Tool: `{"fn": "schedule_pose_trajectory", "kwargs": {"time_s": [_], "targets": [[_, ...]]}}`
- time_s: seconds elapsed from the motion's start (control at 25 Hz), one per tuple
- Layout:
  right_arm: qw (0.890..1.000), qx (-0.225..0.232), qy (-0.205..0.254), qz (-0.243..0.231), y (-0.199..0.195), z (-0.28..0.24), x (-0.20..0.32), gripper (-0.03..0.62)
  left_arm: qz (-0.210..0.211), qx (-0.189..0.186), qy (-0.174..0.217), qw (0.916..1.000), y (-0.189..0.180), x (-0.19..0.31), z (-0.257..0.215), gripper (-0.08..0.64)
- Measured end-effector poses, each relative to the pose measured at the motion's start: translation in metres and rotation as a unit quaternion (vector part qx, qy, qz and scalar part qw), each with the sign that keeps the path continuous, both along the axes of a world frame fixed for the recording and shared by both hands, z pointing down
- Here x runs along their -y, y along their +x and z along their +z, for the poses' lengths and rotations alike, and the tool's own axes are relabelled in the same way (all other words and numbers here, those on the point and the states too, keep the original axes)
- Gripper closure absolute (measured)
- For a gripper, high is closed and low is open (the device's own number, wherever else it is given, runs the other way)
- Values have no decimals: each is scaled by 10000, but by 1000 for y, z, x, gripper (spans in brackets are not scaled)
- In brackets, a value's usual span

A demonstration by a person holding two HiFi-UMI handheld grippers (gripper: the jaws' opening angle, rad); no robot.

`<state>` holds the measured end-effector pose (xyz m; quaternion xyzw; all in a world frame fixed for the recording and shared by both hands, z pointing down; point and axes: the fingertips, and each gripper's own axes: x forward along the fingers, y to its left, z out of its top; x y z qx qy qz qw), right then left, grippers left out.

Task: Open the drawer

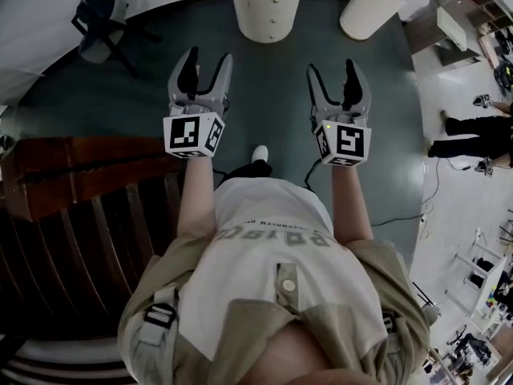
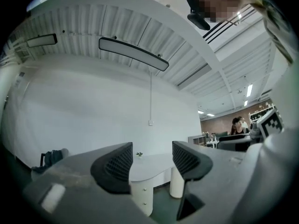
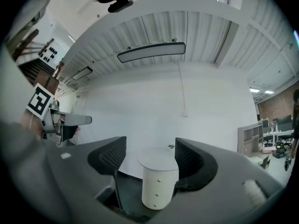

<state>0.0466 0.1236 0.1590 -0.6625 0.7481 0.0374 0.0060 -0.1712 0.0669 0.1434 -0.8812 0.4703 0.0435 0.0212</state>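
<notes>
Left tongs (image 1: 207, 61) and right tongs (image 1: 333, 69) both agape, empty; white drawer cabinet (image 3: 158, 181) knobs plainest in right gripper view

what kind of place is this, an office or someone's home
Most likely an open-plan office or lab, not a home: a white desk on a round drawer pedestal, an office chair, and a long ceiling light under an industrial-looking ceiling.
</notes>
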Motion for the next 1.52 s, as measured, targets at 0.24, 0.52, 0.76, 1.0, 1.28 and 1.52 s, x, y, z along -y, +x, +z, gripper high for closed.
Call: {"fn": "schedule_pose_trajectory", "kwargs": {"time_s": [0.24, 0.52, 0.76, 1.0, 1.28, 1.52], "targets": [[9999, -1, 25, 163, -8, -3, 48, 262, 88, -76, 7, 9999, -9, 52, -2, 291], [9996, -76, -253, 138, -4, 12, 69, 262, 63, -91, -295, 9995, -9, 70, 21, 291], [9994, -48, -327, 82, 12, 22, 90, 264, -57, -55, -430, 9990, 2, 85, 35, 291], [9991, -37, -408, -127, 50, 32, 117, 265, -306, -32, -484, 9984, 36, 107, 41, 291], [9976, -24, -452, -532, 103, 35, 158, 265, -615, 24, -498, 9969, 95, 129, 39, 291], [9947, 45, -483, -903, 140, 38, 190, 265, -908, 125, -561, 9942, 137, 141, 43, 291]]}}
